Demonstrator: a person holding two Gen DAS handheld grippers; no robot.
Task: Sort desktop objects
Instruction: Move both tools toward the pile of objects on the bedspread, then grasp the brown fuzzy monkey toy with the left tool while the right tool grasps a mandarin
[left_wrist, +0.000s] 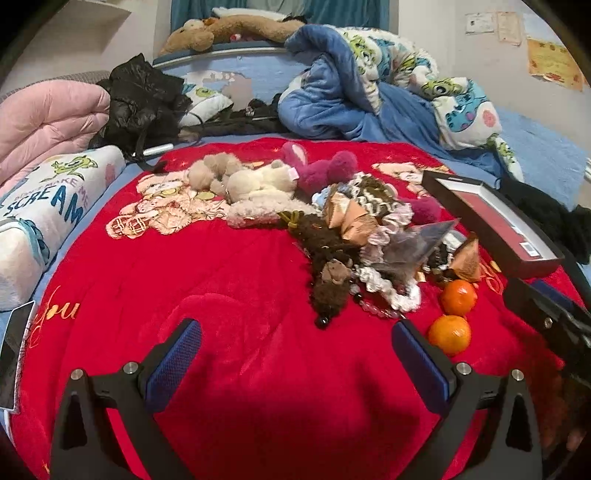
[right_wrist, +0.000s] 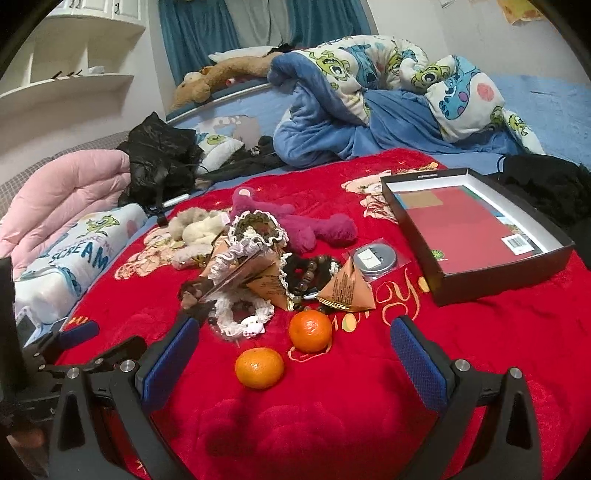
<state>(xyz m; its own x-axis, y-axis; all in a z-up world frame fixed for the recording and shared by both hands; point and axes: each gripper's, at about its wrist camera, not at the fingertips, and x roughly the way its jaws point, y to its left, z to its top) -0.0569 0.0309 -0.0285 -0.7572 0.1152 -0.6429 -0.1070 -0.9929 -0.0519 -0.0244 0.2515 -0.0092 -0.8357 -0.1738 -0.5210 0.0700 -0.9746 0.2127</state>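
Note:
On a red blanket lies a heap of small things: plush toys, a dark brown plush, lace scrunchies, orange paper pyramids, a round tin and two tangerines. A black open box with a red lining sits at the right. My left gripper is open and empty above bare blanket, left of the tangerines. My right gripper is open and empty, with both tangerines just beyond its fingertips.
A pink quilt, a printed pillow and a black bag lie at the left. A blue and cartoon-print duvet is heaped at the back. A black garment lies right of the box. The left gripper shows in the right wrist view.

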